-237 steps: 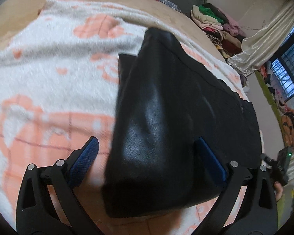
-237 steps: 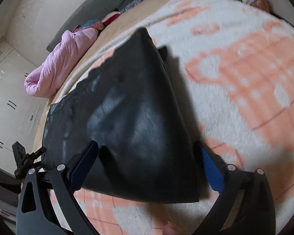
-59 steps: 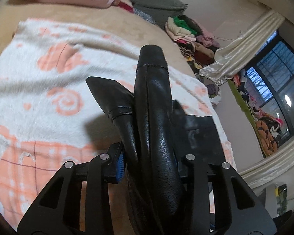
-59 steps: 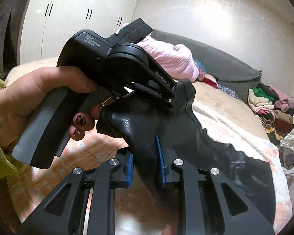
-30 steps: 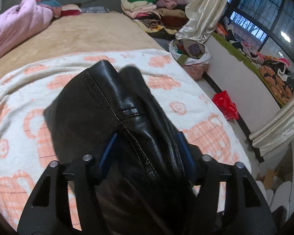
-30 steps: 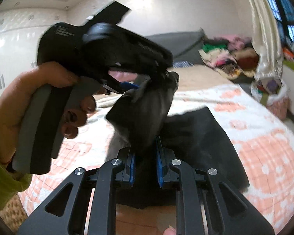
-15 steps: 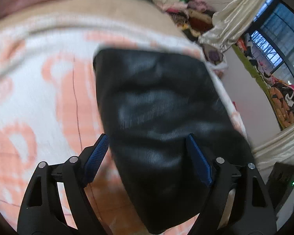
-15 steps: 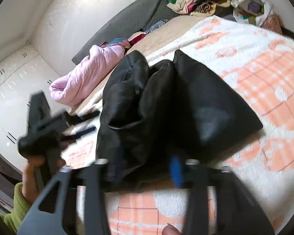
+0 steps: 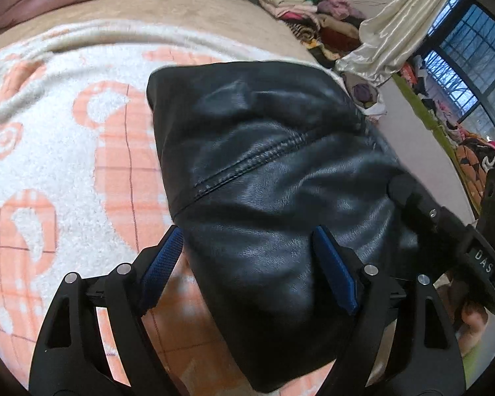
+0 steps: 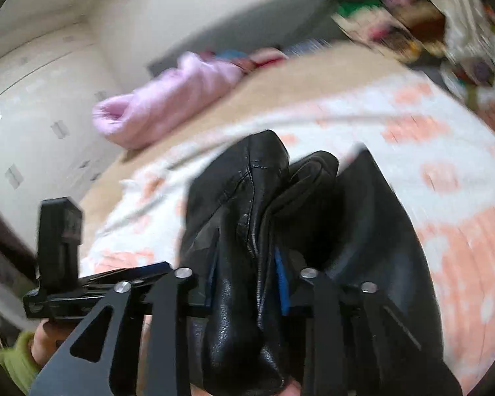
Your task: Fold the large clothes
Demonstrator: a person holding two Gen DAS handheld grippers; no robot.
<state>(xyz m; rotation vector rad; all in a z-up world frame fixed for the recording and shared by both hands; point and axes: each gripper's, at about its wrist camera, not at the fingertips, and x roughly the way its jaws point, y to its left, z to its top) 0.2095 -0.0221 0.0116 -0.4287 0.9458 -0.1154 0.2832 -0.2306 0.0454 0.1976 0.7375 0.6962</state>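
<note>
A black leather garment (image 9: 264, 165) lies folded in a thick bundle on the white and orange blanket (image 9: 66, 148). My left gripper (image 9: 249, 269) hangs open just over its near end, with the blue pads (image 9: 161, 264) wide apart on either side and not pressing. In the right wrist view my right gripper (image 10: 246, 280) has its jaws closing on a bunched fold of the garment (image 10: 237, 198), which fills the gap between the pads. The left gripper's body (image 10: 59, 247), held by a hand with a green sleeve, shows at the left there.
A pink quilt (image 10: 168, 105) lies at the head of the bed by a grey headboard. Piles of clothes (image 9: 297, 0) and a cream curtain (image 9: 396, 26) stand beyond the bed's far side. White wardrobes (image 10: 33, 115) fill the left wall.
My left gripper let go of the garment, opened wide and sank toward the blanket. My right gripper opened briefly, swung across, and its jaws have come together on a bunched fold.
</note>
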